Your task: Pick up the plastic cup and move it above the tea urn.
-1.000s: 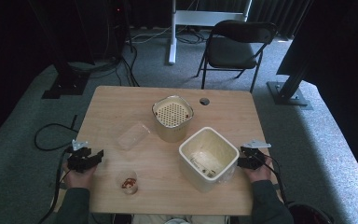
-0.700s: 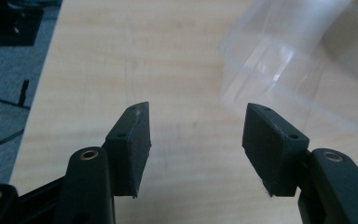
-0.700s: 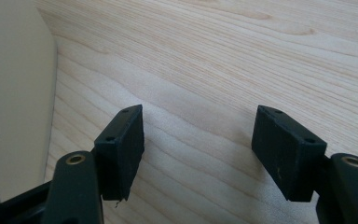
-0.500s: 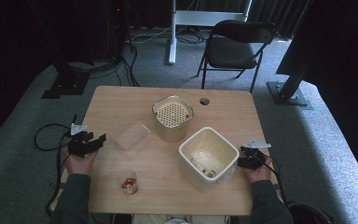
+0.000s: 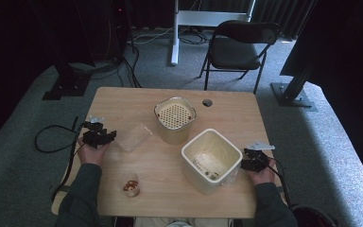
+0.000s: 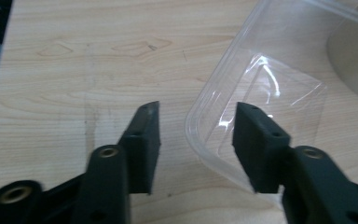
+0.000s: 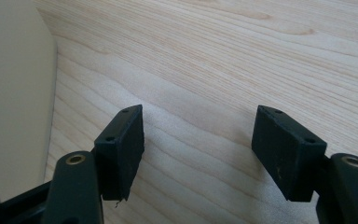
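A clear plastic tub point(image 5: 133, 137) lies on the wooden table point(image 5: 123, 101), left of centre. My left gripper point(image 5: 109, 137) is open right at the tub's left end. In the left gripper view the tub's rounded corner point(image 6: 279, 93) sits between the jaws of the left gripper point(image 6: 196, 135), one jaw outside the rim and one over the inside. A square cream bin point(image 5: 210, 158) stands at the front right. My right gripper point(image 5: 244, 163) is open just to the right of it. The right gripper view shows that gripper point(image 7: 198, 144) over bare wood, with the bin's wall point(image 7: 14, 93) to the left.
A round cream pot with a perforated insert point(image 5: 175, 118) stands mid-table, and its side point(image 6: 354, 60) shows beyond the tub. A small cup with red bits point(image 5: 131, 185) sits near the front edge. A cable hole point(image 5: 207, 102) lies at the back. A folding chair point(image 5: 238, 47) stands behind the table.
My left gripper has moved away from the front edge, forward and right, up to the clear tub, so its jaws now straddle the rim. The right gripper has stayed still.
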Demonstrator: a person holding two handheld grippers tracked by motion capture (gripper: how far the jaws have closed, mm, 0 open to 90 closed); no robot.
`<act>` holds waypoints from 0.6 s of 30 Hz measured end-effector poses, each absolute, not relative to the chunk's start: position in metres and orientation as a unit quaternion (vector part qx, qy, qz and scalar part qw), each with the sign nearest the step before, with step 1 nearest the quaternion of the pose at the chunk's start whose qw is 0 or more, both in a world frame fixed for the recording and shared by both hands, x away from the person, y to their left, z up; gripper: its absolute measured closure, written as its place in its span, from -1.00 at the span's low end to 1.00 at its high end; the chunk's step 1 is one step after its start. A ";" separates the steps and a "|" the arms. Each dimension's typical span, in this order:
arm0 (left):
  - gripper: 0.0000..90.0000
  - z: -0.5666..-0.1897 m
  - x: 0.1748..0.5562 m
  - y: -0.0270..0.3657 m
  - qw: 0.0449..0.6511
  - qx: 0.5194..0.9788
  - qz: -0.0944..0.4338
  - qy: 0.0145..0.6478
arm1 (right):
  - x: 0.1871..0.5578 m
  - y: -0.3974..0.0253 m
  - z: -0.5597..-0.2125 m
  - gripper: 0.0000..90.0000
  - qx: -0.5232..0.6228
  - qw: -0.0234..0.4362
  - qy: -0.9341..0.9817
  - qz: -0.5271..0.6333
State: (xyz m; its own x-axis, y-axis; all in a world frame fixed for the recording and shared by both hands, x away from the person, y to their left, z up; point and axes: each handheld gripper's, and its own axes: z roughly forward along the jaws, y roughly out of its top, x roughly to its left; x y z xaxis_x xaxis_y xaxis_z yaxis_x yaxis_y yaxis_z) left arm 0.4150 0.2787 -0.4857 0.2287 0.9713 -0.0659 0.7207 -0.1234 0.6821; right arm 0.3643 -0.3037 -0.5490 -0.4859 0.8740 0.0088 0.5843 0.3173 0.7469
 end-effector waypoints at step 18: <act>0.78 -0.480 0.406 0.293 0.331 0.726 0.192 0.571 | 0.363 -0.304 -0.549 -0.26 0.466 0.205 0.785 0.354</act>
